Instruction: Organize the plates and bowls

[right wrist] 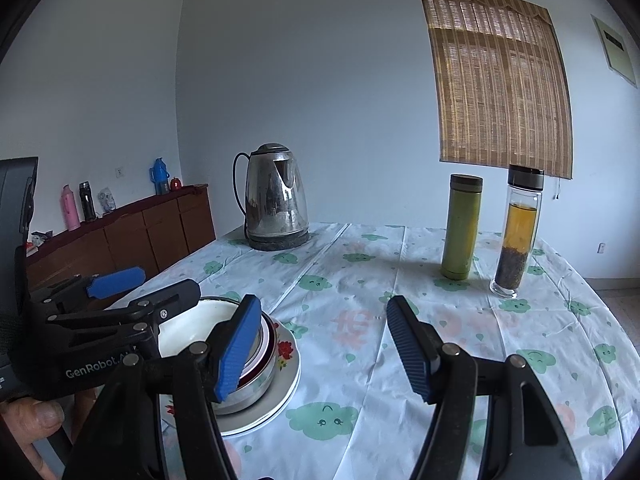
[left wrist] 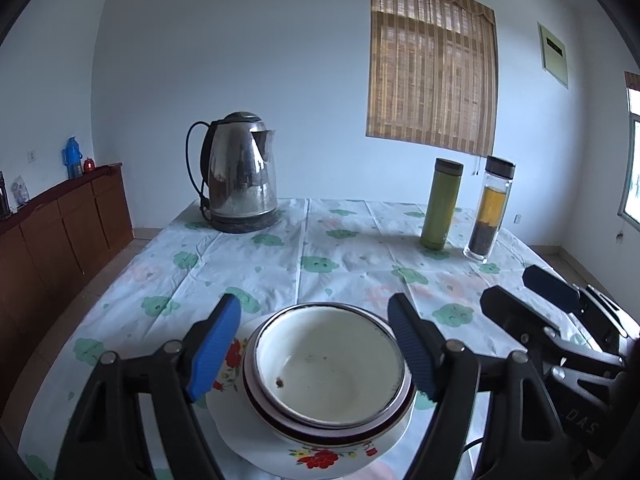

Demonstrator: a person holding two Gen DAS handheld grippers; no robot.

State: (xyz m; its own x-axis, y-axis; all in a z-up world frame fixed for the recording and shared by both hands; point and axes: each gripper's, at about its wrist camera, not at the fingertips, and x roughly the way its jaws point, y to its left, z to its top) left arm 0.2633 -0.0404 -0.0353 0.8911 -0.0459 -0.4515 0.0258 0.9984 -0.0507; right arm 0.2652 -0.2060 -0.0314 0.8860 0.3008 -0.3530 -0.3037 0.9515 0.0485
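A white enamel bowl (left wrist: 328, 364) sits nested in a second bowl with a dark red rim (left wrist: 332, 436), on a flowered white plate (left wrist: 256, 440) near the table's front edge. My left gripper (left wrist: 316, 344) is open, its blue fingers on either side of the stack, above it and not touching. The stack also shows in the right wrist view (right wrist: 264, 384), with the plate (right wrist: 288, 384) under it. My right gripper (right wrist: 320, 348) is open and empty, to the right of the stack. The left gripper (right wrist: 132, 292) shows there above the bowls.
A steel electric kettle (left wrist: 240, 176) stands at the back left of the table. A green flask (left wrist: 440, 204) and a glass tea bottle (left wrist: 490, 208) stand at the back right. A wooden sideboard (left wrist: 60, 236) with bottles runs along the left wall. The tablecloth (left wrist: 340, 248) is patterned.
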